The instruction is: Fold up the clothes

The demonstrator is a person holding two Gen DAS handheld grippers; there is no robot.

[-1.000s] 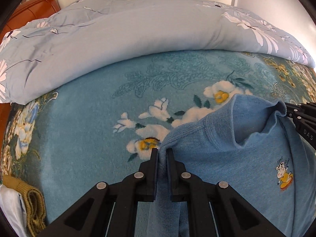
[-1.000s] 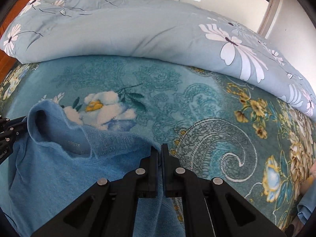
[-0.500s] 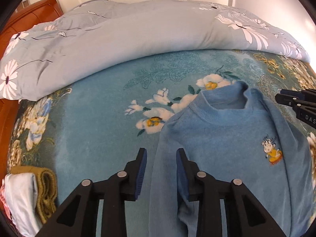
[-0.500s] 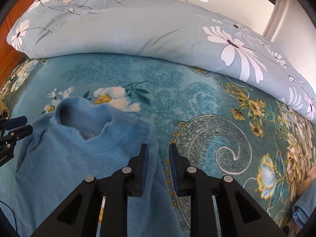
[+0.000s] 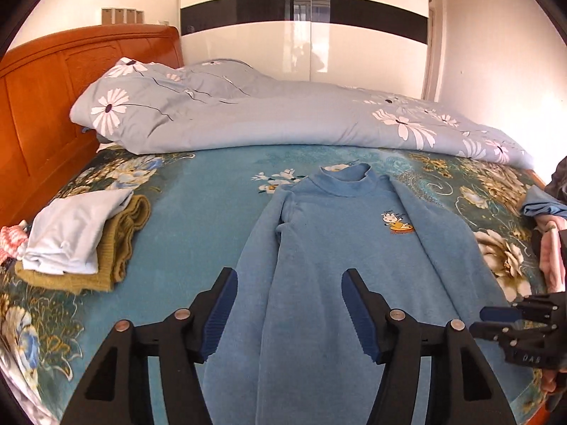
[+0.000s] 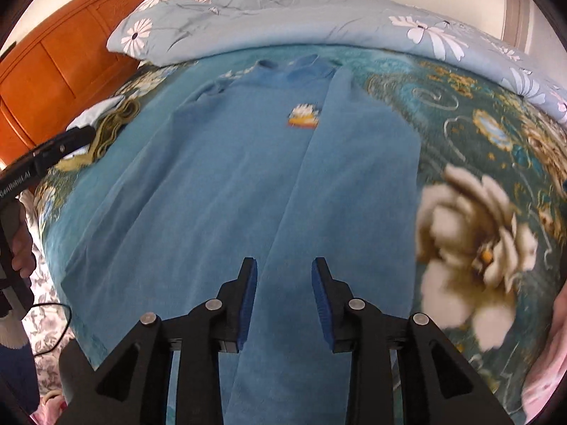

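A blue long-sleeved top (image 5: 340,248) with a small cartoon print (image 5: 396,222) lies flat, face up, on the bed, collar toward the quilt, sleeves straight along its sides. It also shows in the right wrist view (image 6: 230,177). My left gripper (image 5: 288,315) is open and empty above the top's lower left part. My right gripper (image 6: 283,290) is open and empty above the right sleeve's lower part; it also shows at the right edge of the left wrist view (image 5: 514,318). The left gripper shows at the left of the right wrist view (image 6: 46,156).
A folded pile of white and olive clothes (image 5: 81,241) lies left of the top. A rolled light-blue flowered quilt (image 5: 283,120) lies across the far side of the bed. An orange wooden headboard (image 5: 53,99) is at the left. More clothes (image 5: 545,212) lie at the right edge.
Both grippers let go of the top's shoulders, opened wide and drew back toward its lower end. The top now lies spread flat.
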